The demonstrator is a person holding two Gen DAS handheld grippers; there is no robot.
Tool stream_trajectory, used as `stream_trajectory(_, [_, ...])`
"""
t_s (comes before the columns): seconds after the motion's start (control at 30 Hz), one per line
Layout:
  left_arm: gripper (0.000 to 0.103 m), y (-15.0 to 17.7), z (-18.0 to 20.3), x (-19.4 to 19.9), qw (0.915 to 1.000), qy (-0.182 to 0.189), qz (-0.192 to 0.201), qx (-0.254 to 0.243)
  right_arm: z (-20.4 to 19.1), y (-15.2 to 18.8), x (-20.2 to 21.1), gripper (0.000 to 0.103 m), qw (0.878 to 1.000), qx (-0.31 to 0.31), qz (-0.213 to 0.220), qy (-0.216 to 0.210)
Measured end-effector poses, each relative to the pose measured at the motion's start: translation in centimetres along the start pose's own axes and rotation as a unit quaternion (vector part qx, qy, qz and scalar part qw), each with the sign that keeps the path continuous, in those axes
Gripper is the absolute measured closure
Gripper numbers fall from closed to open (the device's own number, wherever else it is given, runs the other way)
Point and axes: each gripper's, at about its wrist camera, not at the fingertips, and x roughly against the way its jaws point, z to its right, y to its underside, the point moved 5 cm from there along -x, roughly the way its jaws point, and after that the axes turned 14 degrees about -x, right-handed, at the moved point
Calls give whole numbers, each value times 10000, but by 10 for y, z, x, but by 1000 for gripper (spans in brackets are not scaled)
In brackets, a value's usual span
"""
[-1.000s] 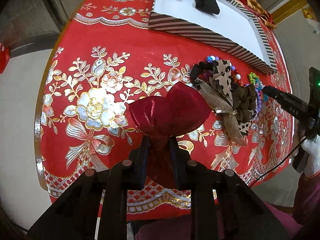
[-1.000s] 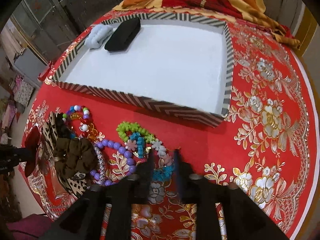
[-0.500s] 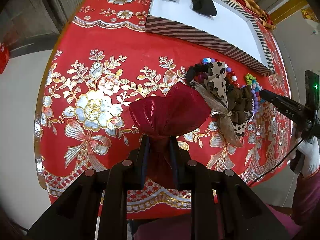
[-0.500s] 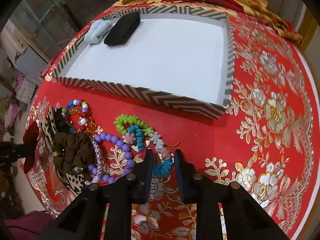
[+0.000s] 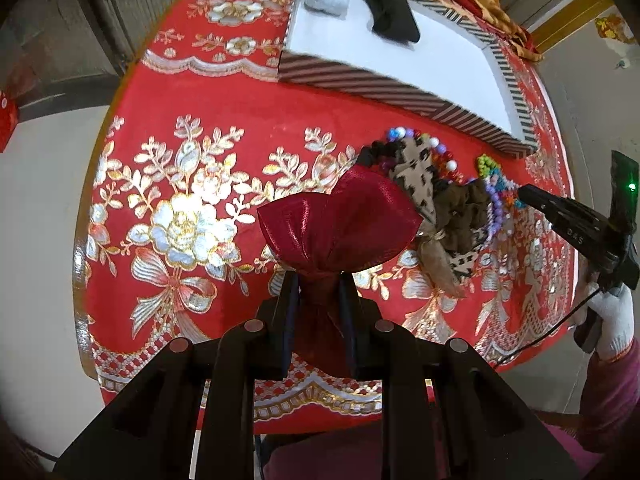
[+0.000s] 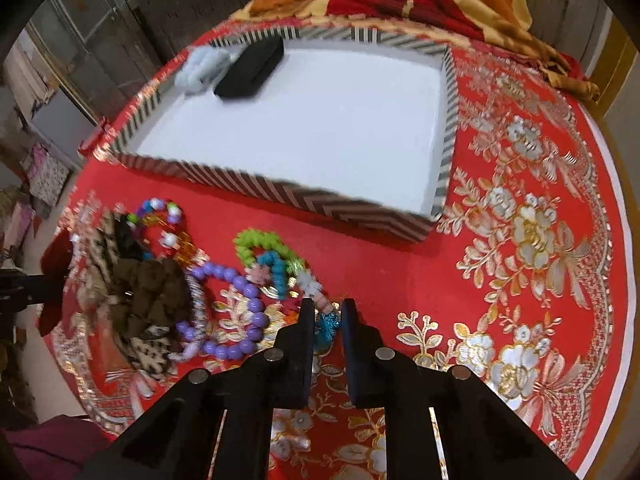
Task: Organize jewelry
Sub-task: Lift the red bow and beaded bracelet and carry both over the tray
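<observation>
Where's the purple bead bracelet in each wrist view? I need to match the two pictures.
Left wrist: purple bracelet at right of centre, behind the brown scrunchie.
Right wrist: purple bracelet at lower left of centre, right of the scrunchie.
Shared landmark: striped tray.

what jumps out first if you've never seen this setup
The red and gold flowered tablecloth fills both views. Next, the shiny red bow clamped in the left tongs, and the heap of bright bead bracelets in front of the striped tray, where the right tongs are closing on a blue piece.
</observation>
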Motion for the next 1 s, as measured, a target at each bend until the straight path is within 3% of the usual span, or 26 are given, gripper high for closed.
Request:
stream_trajectory(0.3, [84,-34,6,33,9989,-55,432,-169,-22,-25,73,91,9960,-4,685,-570])
stream_trajectory(0.5, [84,-66,12,51,9968,-239,721,-267,-42,-52,96,91,9927,94,960,-720])
stream_trajectory(1.0, [84,-141,17,52,9900,-856,1025,-454,-60,-105,105,91,9893,371,1201,-743])
